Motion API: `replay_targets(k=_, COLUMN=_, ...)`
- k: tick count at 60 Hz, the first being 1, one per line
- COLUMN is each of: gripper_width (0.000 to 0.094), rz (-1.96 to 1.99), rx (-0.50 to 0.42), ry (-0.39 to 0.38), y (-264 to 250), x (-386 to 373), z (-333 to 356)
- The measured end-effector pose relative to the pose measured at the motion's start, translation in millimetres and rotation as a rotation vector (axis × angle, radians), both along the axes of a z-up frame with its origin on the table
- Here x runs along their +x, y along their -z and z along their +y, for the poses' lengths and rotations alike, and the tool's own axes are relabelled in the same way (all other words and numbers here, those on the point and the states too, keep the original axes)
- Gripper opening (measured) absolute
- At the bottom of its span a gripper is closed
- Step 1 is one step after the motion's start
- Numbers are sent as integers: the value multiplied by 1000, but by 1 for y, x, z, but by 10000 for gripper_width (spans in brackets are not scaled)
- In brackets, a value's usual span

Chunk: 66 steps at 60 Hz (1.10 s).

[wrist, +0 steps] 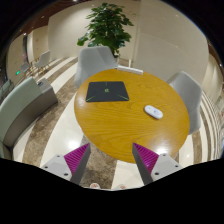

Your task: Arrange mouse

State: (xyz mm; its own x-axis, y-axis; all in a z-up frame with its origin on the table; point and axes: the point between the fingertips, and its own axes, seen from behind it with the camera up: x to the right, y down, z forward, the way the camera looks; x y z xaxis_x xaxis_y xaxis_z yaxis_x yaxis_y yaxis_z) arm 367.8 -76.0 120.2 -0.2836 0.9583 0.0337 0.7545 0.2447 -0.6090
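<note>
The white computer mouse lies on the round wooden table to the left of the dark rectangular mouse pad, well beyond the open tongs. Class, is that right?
Not quite. In the gripper view the white computer mouse lies to the right of the dark rectangular mouse pad, not the left. The rest holds: both rest on the round wooden table, well beyond the open tongs.

gripper (113,160): two-finger, hand-held | finger bodies: pale grey-white, blocky, angular | left finger pad (78,157): magenta-purple, triangular inner face, fine diagonal ribbing | right finger pad (147,156): same magenta-purple, same ribbing | cables, screws, sleeve: none visible
</note>
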Motion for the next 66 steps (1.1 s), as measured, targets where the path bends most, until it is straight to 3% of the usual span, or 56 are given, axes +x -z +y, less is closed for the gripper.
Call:
replay_targets(k=30, gripper_width=869, rz=18, rx=37, ry=268, y=24, x=-33, z=129)
replay_targets(k=46, gripper_width=869, rz=52, rx=40, ry=308, y=43, x=-59, z=172)
replay_targets(k=66, gripper_width=868, rz=96, rx=17, ry=266, y=82, x=-146, z=179)
